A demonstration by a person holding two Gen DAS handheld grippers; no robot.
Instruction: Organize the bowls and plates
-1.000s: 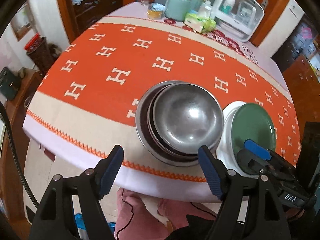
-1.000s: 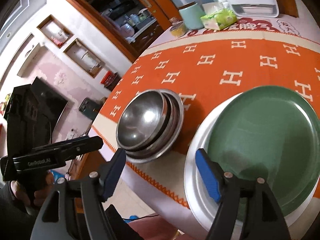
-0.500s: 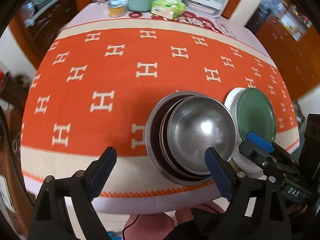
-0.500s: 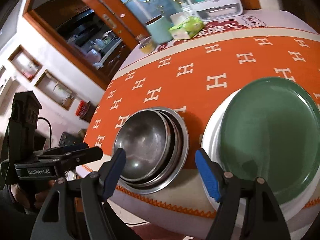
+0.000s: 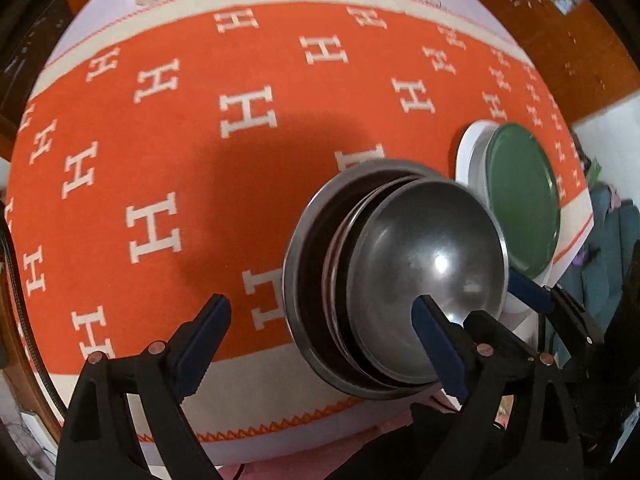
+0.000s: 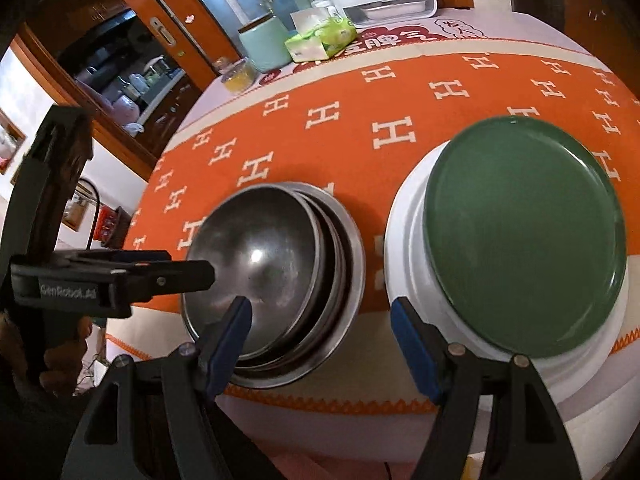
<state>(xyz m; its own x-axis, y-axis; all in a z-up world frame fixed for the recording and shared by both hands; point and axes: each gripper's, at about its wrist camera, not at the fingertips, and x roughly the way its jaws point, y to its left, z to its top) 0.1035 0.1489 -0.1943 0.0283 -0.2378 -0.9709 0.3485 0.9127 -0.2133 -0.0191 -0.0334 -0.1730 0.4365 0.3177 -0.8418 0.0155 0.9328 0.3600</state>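
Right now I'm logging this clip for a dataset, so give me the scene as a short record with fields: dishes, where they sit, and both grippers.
surface: table with orange H-pattern cloth
bowls: nested steel bowls, near the table's front edge
plates: green plate stacked on white plate, beside the bowls
left gripper: jaws have just been opening, nothing between them, above the bowls' left rim
right gripper: open, empty, over the gap between bowls and plates
background: mint canister, tissue pack

Left gripper [image 5: 320, 340]: jaws just widened, nothing between the pads, angled steeply down over the stacked steel bowls [image 5: 400, 280]. Right gripper [image 6: 320, 344]: jaws apart, empty, just beside that stack.
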